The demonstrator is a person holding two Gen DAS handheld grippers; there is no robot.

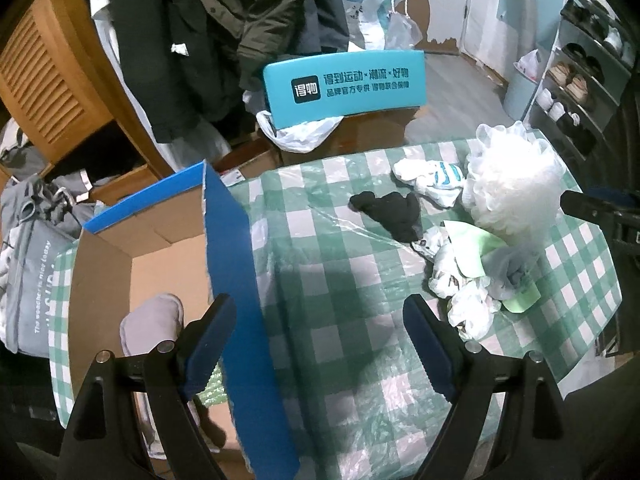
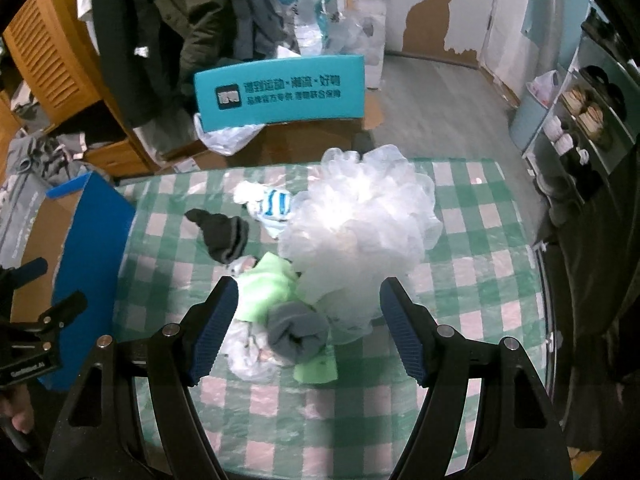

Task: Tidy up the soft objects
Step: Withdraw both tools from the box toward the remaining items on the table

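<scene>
Tablecloth [image 1: 340, 288], green and white check under clear plastic, lies mostly bare between the box and the pile. The cardboard box [image 1: 160, 240] stands at the table's left edge, its blue flap [image 1: 236, 292] raised like a wall between the left claw's fingers. The left claw [image 1: 316, 344] hangs wide and empty, one finger over the box, where a grey slipper [image 1: 154, 320] lies, the other over the cloth. The right claw [image 2: 308, 320] is also wide, gripping nothing, poised above a rolled grey sock [image 2: 296, 332] on a green cloth [image 2: 268, 288]. The white bath puff [image 2: 360, 224] crowds the pile's right side. A black sock [image 2: 222, 232] and a striped sock [image 2: 272, 204] lie apart, nearer the far edge.
</scene>
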